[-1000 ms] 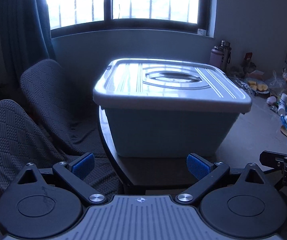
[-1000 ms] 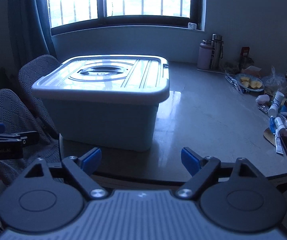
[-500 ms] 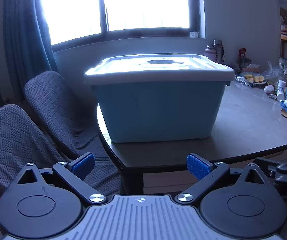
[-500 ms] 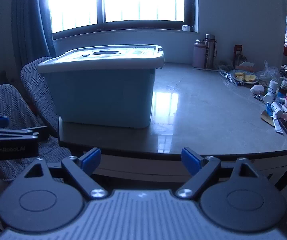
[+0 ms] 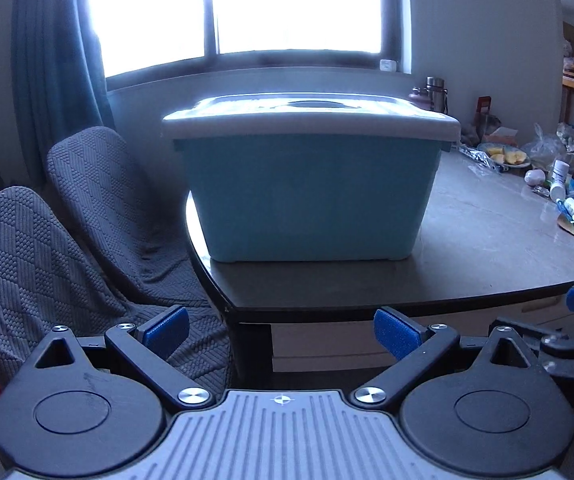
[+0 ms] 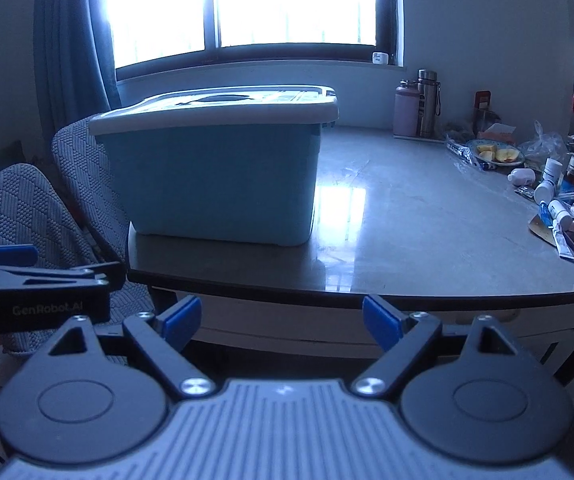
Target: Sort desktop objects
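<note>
A light blue storage bin (image 5: 311, 196) (image 6: 215, 180) with a pale lid (image 5: 311, 118) (image 6: 215, 110) shut on top stands at the left end of the grey table (image 5: 487, 248) (image 6: 427, 232). Small bottles and tubes (image 5: 571, 196) (image 6: 559, 196) lie scattered along the table's right side. My left gripper (image 5: 281, 330) hangs open in front of and below the table's near edge, nothing between its blue pads. My right gripper (image 6: 281, 322) is likewise open and empty, just before the table edge. Each gripper shows at the side of the other's view.
Two chairs with dark quilted covers (image 5: 87, 208) (image 6: 19, 216) stand left of the table. Two flasks (image 6: 417, 108) and a plate of fruit pieces (image 6: 495, 154) sit at the back right, by plastic bags (image 6: 547, 146). A bright window and a curtain (image 5: 47, 60) lie behind.
Both grippers have sunk and drawn back from the table; the bin, seen from above before, now shows side-on and the table edge crosses just above the fingertips. Jaws unchanged.
</note>
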`<state>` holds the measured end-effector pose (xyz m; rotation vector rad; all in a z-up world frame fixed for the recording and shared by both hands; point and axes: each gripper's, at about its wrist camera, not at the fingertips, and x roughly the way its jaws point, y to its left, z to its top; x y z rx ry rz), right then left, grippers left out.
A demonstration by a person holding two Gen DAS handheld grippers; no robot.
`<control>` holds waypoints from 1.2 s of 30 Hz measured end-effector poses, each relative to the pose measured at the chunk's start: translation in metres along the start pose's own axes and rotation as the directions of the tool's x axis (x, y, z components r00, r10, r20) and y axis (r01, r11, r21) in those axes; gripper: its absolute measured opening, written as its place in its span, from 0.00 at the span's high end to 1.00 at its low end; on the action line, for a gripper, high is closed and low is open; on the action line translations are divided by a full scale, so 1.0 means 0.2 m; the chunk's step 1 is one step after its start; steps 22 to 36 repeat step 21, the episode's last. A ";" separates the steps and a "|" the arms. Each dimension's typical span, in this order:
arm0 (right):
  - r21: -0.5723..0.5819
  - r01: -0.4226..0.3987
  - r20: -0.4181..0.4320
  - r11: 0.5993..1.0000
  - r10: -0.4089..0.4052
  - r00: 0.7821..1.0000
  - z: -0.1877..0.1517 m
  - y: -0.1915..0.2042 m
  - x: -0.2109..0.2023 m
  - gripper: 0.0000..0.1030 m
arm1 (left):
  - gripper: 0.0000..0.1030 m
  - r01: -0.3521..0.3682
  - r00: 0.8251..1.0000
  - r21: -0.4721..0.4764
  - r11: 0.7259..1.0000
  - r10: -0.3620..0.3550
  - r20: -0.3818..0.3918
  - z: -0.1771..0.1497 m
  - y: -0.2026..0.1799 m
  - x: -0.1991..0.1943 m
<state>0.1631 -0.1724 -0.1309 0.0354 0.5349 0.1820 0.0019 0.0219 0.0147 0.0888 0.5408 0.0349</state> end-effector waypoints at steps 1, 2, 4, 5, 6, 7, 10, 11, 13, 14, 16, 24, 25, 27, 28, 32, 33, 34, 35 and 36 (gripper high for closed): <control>0.003 0.000 0.000 1.000 0.000 1.000 0.00 0.00 0.00 0.15 | 0.03 -0.001 1.000 -0.001 1.000 0.001 0.002 0.00 0.00 0.00; 0.006 -0.001 0.000 1.000 0.001 1.000 0.00 0.00 0.00 0.15 | 0.03 0.000 1.000 0.001 1.000 0.000 0.004 0.00 0.00 0.00; 0.006 -0.002 -0.002 1.000 0.002 1.000 0.00 0.01 0.00 0.15 | 0.03 -0.003 1.000 0.006 1.000 0.003 0.002 0.00 0.00 0.01; 0.003 -0.001 0.000 1.000 0.001 1.000 0.00 0.01 0.00 0.15 | 0.03 -0.004 1.000 0.008 1.000 0.004 0.001 0.00 0.00 0.01; 0.000 0.000 0.001 1.000 0.000 1.000 0.00 0.01 -0.01 0.15 | 0.03 -0.004 1.000 0.009 1.000 0.004 0.002 0.00 0.01 0.01; 0.000 0.001 0.002 1.000 -0.001 1.000 0.00 0.01 -0.01 0.15 | 0.03 -0.004 1.000 0.010 1.000 0.004 0.002 0.00 0.01 0.01; 0.006 -0.001 0.001 1.000 0.001 1.000 0.00 0.01 0.00 0.15 | 0.03 -0.001 1.000 0.004 1.000 0.001 -0.003 0.01 0.01 0.02; 0.006 -0.001 0.003 1.000 0.001 1.000 0.00 0.01 0.00 0.15 | 0.03 0.001 1.000 0.001 1.000 -0.001 -0.005 0.01 0.01 0.02; 0.007 0.002 0.005 1.000 -0.002 1.000 0.00 0.01 0.00 0.15 | 0.03 0.009 1.000 -0.004 1.000 -0.009 -0.006 0.02 0.03 0.03; 0.008 0.003 0.004 1.000 -0.003 1.000 0.00 0.01 0.00 0.15 | 0.03 0.020 1.000 -0.005 1.000 -0.020 -0.004 0.02 0.03 0.03; 0.012 0.004 0.003 1.000 -0.004 1.000 0.00 0.01 0.00 0.15 | 0.03 0.048 0.999 0.000 0.999 -0.048 0.004 0.02 0.03 0.02; 0.017 0.005 0.004 1.000 -0.005 1.000 0.00 0.01 0.00 0.15 | 0.03 0.053 0.998 0.018 0.998 -0.053 0.034 0.01 0.01 0.02; 0.017 0.005 0.004 1.000 -0.005 1.000 0.00 0.01 0.00 0.15 | 0.03 0.053 0.998 0.018 0.998 -0.053 0.034 0.01 0.01 0.02; 0.017 0.005 0.004 1.000 -0.005 1.000 0.00 0.01 0.00 0.15 | 0.03 0.053 0.998 0.018 0.998 -0.053 0.034 0.01 0.01 0.02; 0.017 0.005 0.004 1.000 -0.005 1.000 0.00 0.01 0.00 0.15 | 0.03 0.053 0.998 0.018 0.998 -0.053 0.034 0.01 0.01 0.02; 0.017 0.005 0.004 1.000 -0.005 1.000 0.00 0.01 0.00 0.15 | 0.03 0.053 0.998 0.018 0.998 -0.053 0.034 0.01 0.01 0.02; 0.017 0.005 0.004 1.000 -0.005 1.000 0.00 0.01 0.00 0.15 | 0.03 0.053 0.998 0.018 0.998 -0.053 0.034 0.01 0.01 0.02; 0.017 0.005 0.004 1.000 -0.005 1.000 0.00 0.01 0.00 0.15 | 0.03 0.053 0.998 0.018 0.998 -0.053 0.034 0.01 0.01 0.02; 0.017 0.005 0.004 1.000 -0.005 1.000 0.00 0.01 0.00 0.15 | 0.03 0.053 0.998 0.018 0.998 -0.053 0.034 0.01 0.01 0.02; 0.017 0.005 0.004 1.000 -0.005 1.000 0.00 0.01 0.00 0.15 | 0.03 0.053 0.998 0.018 0.998 -0.053 0.034 0.01 0.01 0.02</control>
